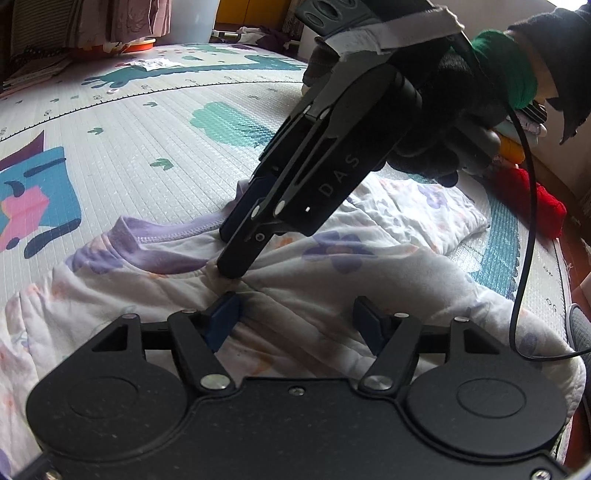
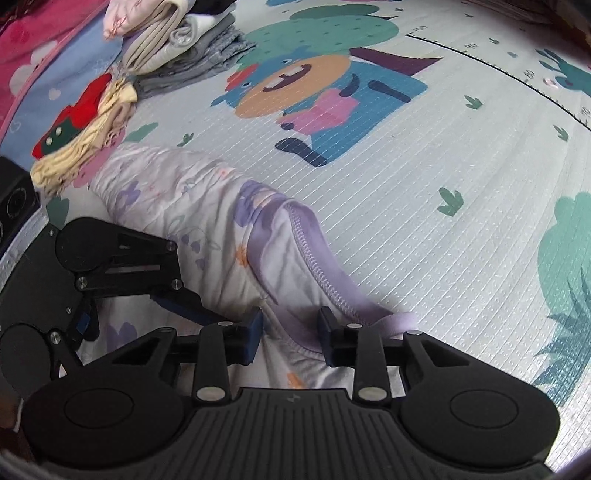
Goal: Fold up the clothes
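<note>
Open room: bare play mat (image 2: 424,206) runs ahead and to the right of the right gripper (image 2: 290,332). Left side is tighter — a stack of folded clothes (image 2: 177,48) and a red-and-yellow pile (image 2: 85,133) sit along the mat's far-left edge, the pile just beside the garment's far end.

Garment (image 1: 332,295): white quilted top with purple flowers, lying flat on the mat, rumpled. Its lilac collar (image 2: 317,266) faces the bare mat side.

Right gripper: jaws apart, blue pads either side of the collar band, fabric between them, not pinched in the right wrist view. In the left wrist view its tips (image 1: 236,266) press down into the cloth just behind the collar, a small pucker gathered at the tip. A gloved hand (image 1: 454,122) holds it, with a black cable (image 1: 524,258) trailing down over the garment.

Left gripper (image 1: 293,317): jaws wide, sitting low over the garment body, cloth between the pads, nothing clamped. Its pads are just beside the right gripper's tip.

Surface: embossed cartoon-print play mat with a ruler-mark arc. A red cloth item (image 1: 535,199) lies near the garment's far right edge. Curtains (image 1: 92,22) hang at the back of the room.
</note>
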Demonstrator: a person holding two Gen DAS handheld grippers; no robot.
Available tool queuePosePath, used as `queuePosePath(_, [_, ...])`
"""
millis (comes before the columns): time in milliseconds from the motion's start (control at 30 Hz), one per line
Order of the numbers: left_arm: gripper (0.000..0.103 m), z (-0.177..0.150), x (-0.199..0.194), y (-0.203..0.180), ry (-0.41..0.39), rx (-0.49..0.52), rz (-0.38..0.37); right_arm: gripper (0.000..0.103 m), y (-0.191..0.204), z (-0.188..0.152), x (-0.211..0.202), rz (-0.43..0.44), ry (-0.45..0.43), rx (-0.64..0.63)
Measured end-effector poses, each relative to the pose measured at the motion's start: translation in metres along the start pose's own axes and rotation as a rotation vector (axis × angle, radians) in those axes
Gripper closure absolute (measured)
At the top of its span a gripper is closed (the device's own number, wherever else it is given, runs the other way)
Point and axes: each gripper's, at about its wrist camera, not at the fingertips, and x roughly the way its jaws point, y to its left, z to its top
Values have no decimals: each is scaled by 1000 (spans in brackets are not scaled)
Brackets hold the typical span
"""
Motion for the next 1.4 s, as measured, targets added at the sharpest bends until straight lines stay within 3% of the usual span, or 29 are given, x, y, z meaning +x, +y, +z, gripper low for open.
queuePosePath(367, [34, 0, 0, -1, 4, 1, 0, 71, -1, 13, 6, -15, 90, 49])
queuePosePath(667, [33, 0, 1, -2, 7, 5, 1, 71, 1, 37, 19, -42, 246, 72])
queuePosePath(933, [25, 2, 3, -5, 15, 4, 2, 70, 9, 44, 27, -87, 302, 78])
queuePosePath(1000, [25, 3, 2, -5, 20, -8, 1, 58, 16, 45, 31, -108, 307, 74])
queuePosePath(1067, [25, 4, -9, 0, 26, -68, -9, 55, 40, 48, 39, -206, 328, 9])
queuePosePath(1167, [27, -10, -43, 8, -8, -110, 13, 52, 39, 41, 24, -197, 261, 59])
queuePosePath(1233, [28, -27, -66, 15, -23, -136, 36, 50, 34, 29, -8, -212, 146, 97])
queuePosePath(1300, [28, -44, -83, 14, -30, -172, 12, 45, 35, 12, -41, -231, 45, 135])
queuePosePath(1400, [36, -61, -89, -9, 1, -143, -54, 49, 56, -23, -64, -239, -2, 113])
